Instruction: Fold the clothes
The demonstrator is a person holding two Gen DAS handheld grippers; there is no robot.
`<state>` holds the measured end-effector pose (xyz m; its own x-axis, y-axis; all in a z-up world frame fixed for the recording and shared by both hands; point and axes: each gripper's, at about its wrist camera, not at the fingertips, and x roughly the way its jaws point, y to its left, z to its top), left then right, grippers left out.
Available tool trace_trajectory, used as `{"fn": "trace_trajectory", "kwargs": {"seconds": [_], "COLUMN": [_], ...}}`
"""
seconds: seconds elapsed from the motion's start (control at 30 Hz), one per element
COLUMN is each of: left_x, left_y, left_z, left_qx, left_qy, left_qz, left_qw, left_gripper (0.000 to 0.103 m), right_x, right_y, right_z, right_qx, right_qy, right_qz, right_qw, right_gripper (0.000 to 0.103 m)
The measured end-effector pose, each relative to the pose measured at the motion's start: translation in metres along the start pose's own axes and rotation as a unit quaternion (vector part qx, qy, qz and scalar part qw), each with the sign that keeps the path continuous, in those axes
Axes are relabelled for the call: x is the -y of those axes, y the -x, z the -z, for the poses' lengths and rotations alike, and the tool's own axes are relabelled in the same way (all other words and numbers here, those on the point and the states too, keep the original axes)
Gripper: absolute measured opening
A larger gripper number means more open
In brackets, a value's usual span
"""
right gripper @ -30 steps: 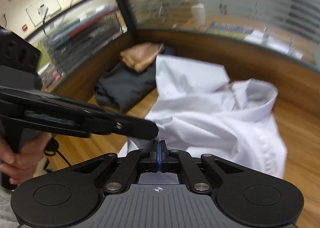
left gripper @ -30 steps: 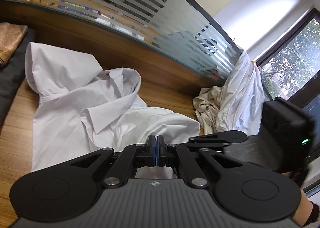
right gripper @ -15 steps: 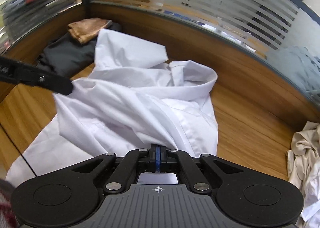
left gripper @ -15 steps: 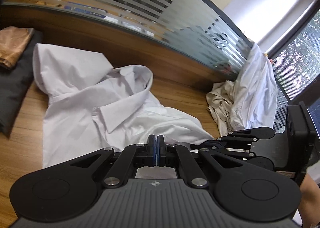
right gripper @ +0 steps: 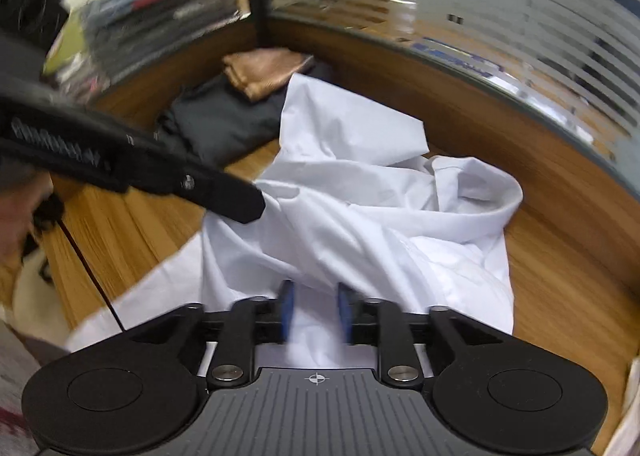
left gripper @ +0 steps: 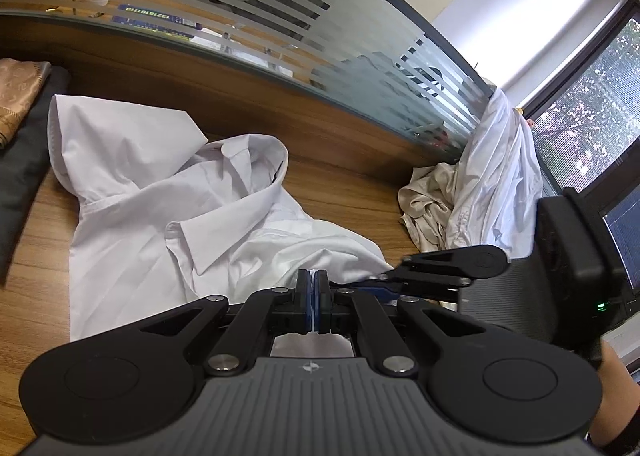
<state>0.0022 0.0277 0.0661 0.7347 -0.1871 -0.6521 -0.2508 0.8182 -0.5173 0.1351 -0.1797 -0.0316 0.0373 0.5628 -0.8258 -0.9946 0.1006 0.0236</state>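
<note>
A crumpled white shirt (left gripper: 168,216) lies collar-up on the wooden desk (left gripper: 344,196). My left gripper (left gripper: 314,296) is shut, blue pads together, with the shirt's near edge pinched between them. In the right wrist view the left gripper (right gripper: 248,208) holds a raised fold of the white shirt (right gripper: 360,216). My right gripper (right gripper: 315,308) hovers over the shirt's near hem. Its jaws are opening, its blue pads (right gripper: 286,306) stand apart, and white cloth lies loose between them. In the left wrist view the right gripper (left gripper: 390,276) sits just right of my left one.
A folded dark garment (right gripper: 224,124) with a tan folded cloth (right gripper: 264,70) on top lies at the desk's far left. A heap of beige and white clothes (left gripper: 472,192) is piled at the right. A striped glass partition (left gripper: 280,16) walls the desk's back. A person's hand (right gripper: 16,216) grips the left tool.
The right gripper's pads, pressed together on the shirt before, have parted and let the cloth go slack. The right view has swung left. The left gripper stays shut and nearly still.
</note>
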Motion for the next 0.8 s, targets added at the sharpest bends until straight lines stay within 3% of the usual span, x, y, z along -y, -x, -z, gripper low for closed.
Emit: {"fn": "trace_trajectory", "kwargs": {"seconds": [0.3, 0.47, 0.7, 0.8], "left_x": [-0.001, -0.008, -0.011, -0.01], "left_y": [-0.007, -0.005, -0.004, -0.005], "left_z": [0.0, -0.004, -0.009, -0.009], "left_qx": [-0.008, -0.004, 0.0, 0.003], "left_qy": [-0.005, -0.001, -0.002, -0.002], "left_qz": [-0.003, -0.009, -0.005, -0.01], "left_qw": [0.9999, 0.9999, 1.0, 0.9999], "left_gripper": [0.001, 0.001, 0.001, 0.001], "right_x": [-0.01, -0.025, -0.017, -0.014], "right_y": [-0.025, -0.022, -0.027, -0.038], "right_z": [-0.001, -0.005, -0.007, -0.006], "right_qx": [-0.015, 0.002, 0.016, 0.015], "right_qy": [0.076, 0.137, 0.139, 0.132], "right_qz": [-0.011, -0.013, -0.047, -0.056], "right_qw": [0.997, 0.991, 0.989, 0.99], "right_gripper": [0.033, 0.031, 0.029, 0.022]}}
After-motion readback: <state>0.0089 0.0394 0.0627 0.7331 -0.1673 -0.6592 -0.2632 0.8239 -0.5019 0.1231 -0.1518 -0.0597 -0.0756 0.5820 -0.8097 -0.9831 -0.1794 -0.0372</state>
